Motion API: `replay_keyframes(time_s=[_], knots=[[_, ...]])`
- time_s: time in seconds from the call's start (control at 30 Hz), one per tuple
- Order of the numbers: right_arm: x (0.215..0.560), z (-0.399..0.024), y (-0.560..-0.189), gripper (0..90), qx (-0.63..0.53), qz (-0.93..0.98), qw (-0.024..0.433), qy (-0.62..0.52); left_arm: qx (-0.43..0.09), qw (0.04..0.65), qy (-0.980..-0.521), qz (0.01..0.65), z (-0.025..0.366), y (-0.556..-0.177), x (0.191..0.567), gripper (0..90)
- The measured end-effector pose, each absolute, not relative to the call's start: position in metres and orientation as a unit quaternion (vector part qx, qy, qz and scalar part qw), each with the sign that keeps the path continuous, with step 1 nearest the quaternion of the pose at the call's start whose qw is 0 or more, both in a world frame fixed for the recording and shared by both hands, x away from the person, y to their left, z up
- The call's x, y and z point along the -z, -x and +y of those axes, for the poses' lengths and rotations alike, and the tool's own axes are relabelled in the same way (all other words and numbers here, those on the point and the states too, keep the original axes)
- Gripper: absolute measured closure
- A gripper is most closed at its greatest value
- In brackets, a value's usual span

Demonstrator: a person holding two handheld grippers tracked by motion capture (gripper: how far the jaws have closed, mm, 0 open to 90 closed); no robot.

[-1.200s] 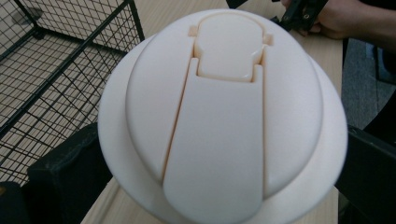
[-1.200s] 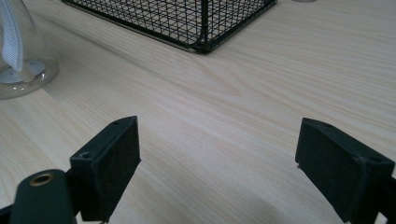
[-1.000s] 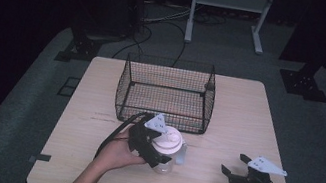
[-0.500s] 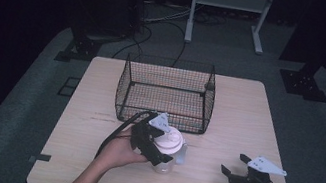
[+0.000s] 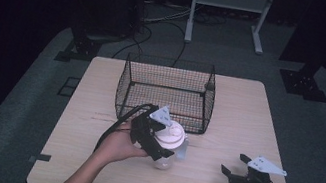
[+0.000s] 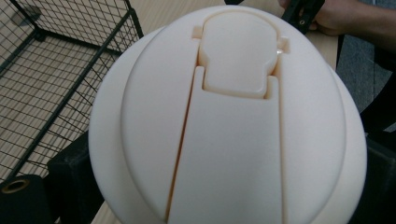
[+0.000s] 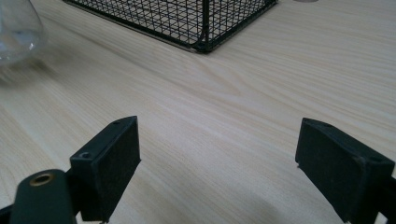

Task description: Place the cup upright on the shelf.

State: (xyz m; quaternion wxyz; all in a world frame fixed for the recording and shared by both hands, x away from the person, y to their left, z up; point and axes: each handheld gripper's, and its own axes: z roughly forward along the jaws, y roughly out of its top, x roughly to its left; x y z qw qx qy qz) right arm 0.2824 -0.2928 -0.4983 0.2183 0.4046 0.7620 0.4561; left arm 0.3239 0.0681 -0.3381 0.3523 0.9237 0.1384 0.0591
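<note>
A wire basket (image 5: 166, 92) stands just behind the white-lidded jar (image 5: 170, 141), which the left gripper (image 5: 156, 133) clasps; the right gripper (image 5: 234, 167) rests gaping on the bench (image 5: 248, 116).

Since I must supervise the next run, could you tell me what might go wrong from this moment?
The left gripper grips the clear jar by its white lid alone; if that lid is loose, the jar could drop off.

The wire basket stands close behind, so a lift could clip its front rim.

The right gripper rests open and apart, too far to steady the jar.
</note>
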Motion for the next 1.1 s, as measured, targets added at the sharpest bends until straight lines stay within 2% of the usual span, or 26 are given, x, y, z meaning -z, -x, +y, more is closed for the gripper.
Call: replay_keyframes(time_s=[1.1], knots=[[0.498, -0.293, -0.283, 12.9, -0.456, 0.761, 0.218, -0.406, -0.070, 0.355, -0.921, 0.145, 0.066, -0.369, 0.245, 5.3]])
